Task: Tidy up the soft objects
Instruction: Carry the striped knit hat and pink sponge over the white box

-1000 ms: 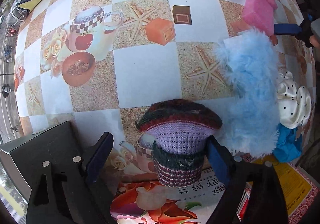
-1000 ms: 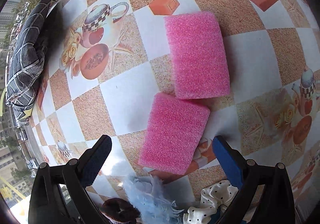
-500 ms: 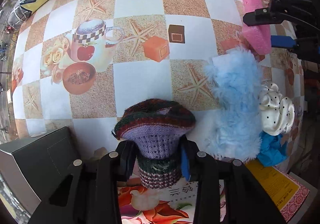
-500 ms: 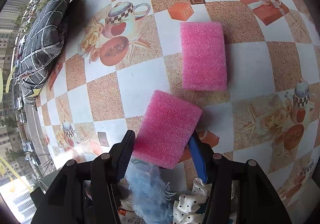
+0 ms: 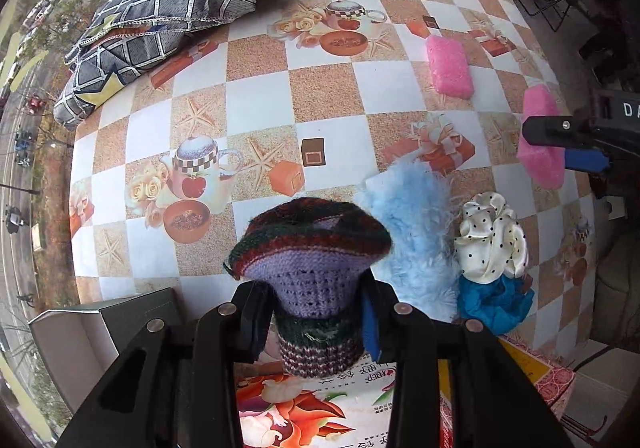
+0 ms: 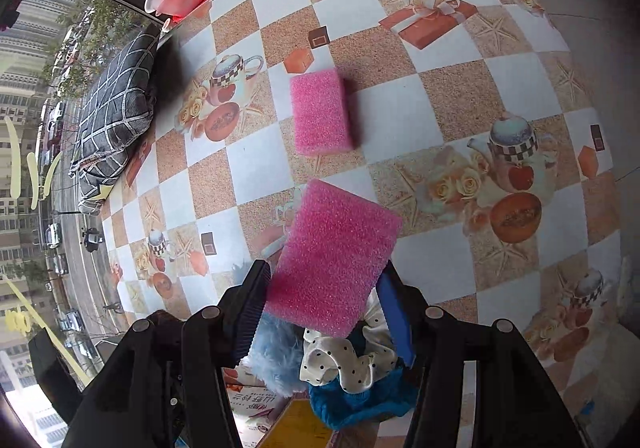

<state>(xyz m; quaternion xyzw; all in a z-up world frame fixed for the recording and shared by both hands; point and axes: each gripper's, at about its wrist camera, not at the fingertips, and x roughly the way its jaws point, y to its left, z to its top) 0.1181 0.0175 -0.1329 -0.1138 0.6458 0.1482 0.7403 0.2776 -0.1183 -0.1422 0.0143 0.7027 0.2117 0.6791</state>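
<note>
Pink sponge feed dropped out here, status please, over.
Right hand-held gripper shut on pink sponge, lifted. Left hand-held gripper shut on knitted hat. Second pink sponge on table, nothing blocking.

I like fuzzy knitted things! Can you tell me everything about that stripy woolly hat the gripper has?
The knitted hat looks like soft wool in stripes: dark red and green round the rolled top, pale purple in the middle, then dark green and a purple-and-white band at the bottom. It flares out like a mushroom above the grip. The left gripper pinches its narrow middle from both sides, holding it above the checkered tablecloth. Nothing else seems to touch it.
</note>
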